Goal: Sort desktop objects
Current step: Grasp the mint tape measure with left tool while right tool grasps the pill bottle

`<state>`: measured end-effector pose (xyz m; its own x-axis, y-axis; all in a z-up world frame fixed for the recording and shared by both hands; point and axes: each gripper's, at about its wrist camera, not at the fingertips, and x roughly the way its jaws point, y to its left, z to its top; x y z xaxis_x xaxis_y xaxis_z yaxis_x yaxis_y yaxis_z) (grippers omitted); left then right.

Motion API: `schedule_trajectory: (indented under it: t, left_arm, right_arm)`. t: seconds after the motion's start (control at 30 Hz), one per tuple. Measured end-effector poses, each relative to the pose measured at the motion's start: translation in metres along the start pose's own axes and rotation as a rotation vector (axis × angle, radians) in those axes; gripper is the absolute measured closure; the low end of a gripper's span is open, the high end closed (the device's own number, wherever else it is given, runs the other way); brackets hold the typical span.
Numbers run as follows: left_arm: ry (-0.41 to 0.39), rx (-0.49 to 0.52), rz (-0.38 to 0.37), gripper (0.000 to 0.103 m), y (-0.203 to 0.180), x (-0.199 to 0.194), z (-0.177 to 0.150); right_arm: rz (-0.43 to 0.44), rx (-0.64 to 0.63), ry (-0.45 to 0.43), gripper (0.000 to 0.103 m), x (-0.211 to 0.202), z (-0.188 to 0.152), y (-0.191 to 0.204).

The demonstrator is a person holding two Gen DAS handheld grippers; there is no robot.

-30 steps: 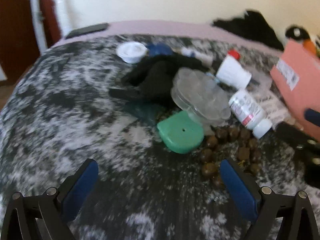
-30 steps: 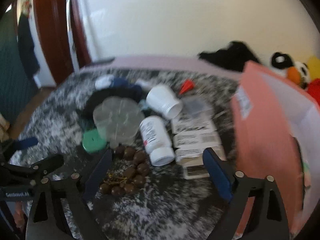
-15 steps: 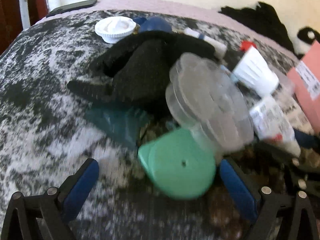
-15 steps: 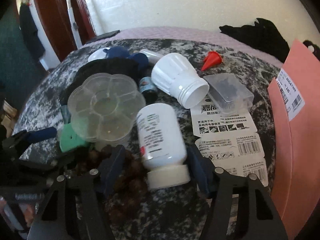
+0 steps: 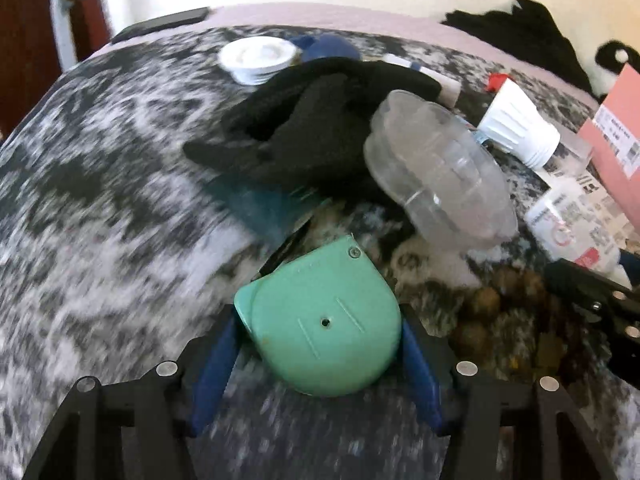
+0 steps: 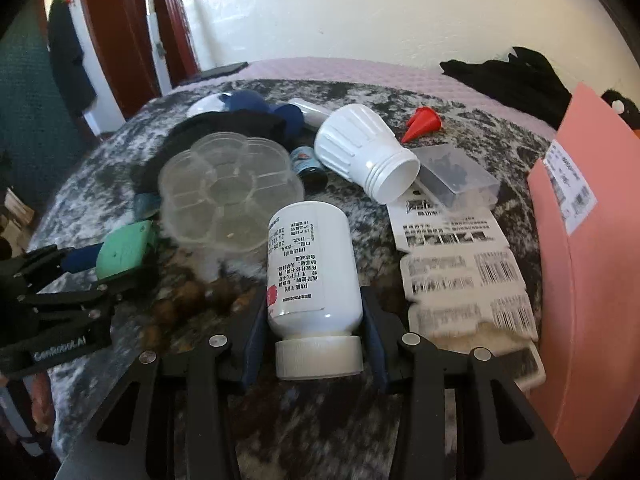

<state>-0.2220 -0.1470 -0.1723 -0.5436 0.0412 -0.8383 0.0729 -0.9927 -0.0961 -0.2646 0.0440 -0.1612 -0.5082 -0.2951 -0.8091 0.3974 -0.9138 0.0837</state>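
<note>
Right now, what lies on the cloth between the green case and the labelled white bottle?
A cluster of brown beads lies between the green case and the labelled white bottle, with the clear flower-shaped organizer just behind. The right wrist view shows it best.

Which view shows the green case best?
The left wrist view: the green case fills the centre between the left hand-held gripper's closing fingers. The right wrist view shows it small, at the left edge, partly hidden.

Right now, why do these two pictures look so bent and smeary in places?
Left wrist view: the speckled tablecloth is streaked with motion blur, while the green case between the gripper's fingers stays fairly sharp. Right wrist view: the fisheye lens curves the table edge and darkens the corners; the white pill bottle is crisp.
</note>
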Motion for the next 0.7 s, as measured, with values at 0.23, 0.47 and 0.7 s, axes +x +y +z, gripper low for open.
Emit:
schedule_trajectory:
  t: [0.23, 0.47, 0.7]
  left_arm:
    - [-0.023, -0.01, -0.006, 0.038, 0.004, -0.045, -0.029]
    - [-0.049, 0.0, 0.015, 0.038, -0.003, -0.086, -0.063]
    - [-0.071, 0.042, -0.004, 0.038, -0.029, -0.122, -0.099]
  right_arm:
    - [0.02, -0.024, -0.004, 0.057, -0.044, -0.027, 0.017]
    - [0.088, 0.018, -0.003, 0.057, -0.089, -0.066, 0.029]
    - [0.12, -0.031, -0.035, 0.057, -0.138, -0.096, 0.049]
